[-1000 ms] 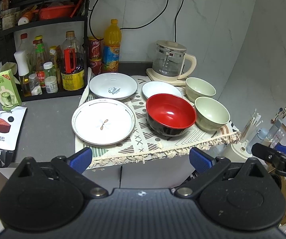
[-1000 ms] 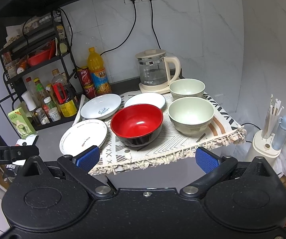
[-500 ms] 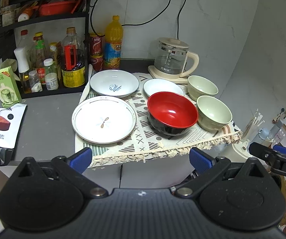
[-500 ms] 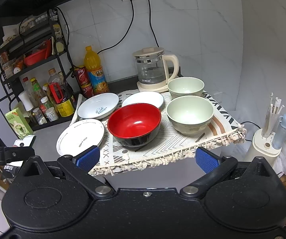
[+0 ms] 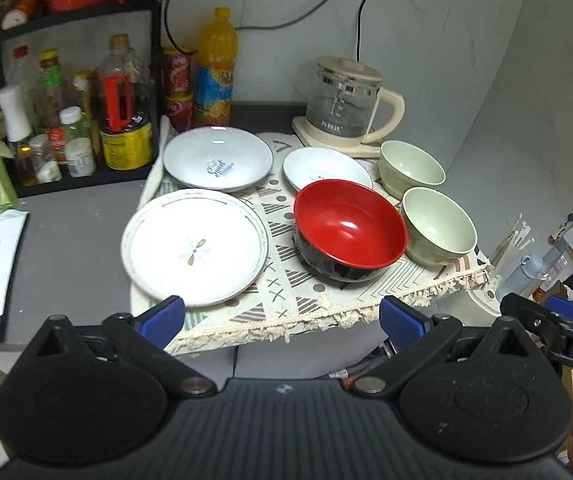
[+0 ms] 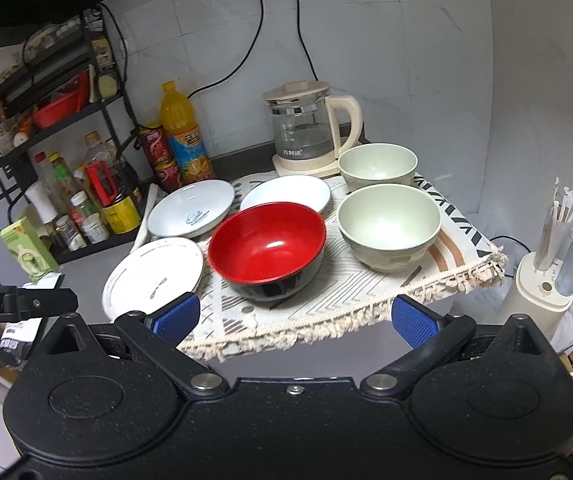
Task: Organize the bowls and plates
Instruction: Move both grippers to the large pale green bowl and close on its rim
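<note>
On a patterned cloth (image 5: 310, 300) (image 6: 326, 312) lie a flat white plate (image 5: 194, 248) (image 6: 154, 276), a pale blue plate (image 5: 218, 164) (image 6: 191, 208), a small white dish (image 5: 322, 168) (image 6: 286, 198), a red and black bowl (image 5: 350, 236) (image 6: 266, 250), and two pale green bowls, one near (image 5: 438, 226) (image 6: 388, 228) and one far (image 5: 411, 168) (image 6: 377, 167). My left gripper (image 5: 282, 318) is open and empty, short of the cloth's front edge. My right gripper (image 6: 294, 318) is open and empty, in front of the red bowl.
A glass kettle (image 5: 346, 104) (image 6: 306, 128) stands behind the dishes. A black rack with bottles and jars (image 5: 66, 112) (image 6: 66, 168) stands left. An orange bottle (image 5: 215, 68) and cans are beside it. A straw holder (image 6: 546, 272) stands right, off the counter.
Both grippers have moved forward toward the counter; the dishes look larger and nearer. The dishes have not moved. Both grippers stay open.
</note>
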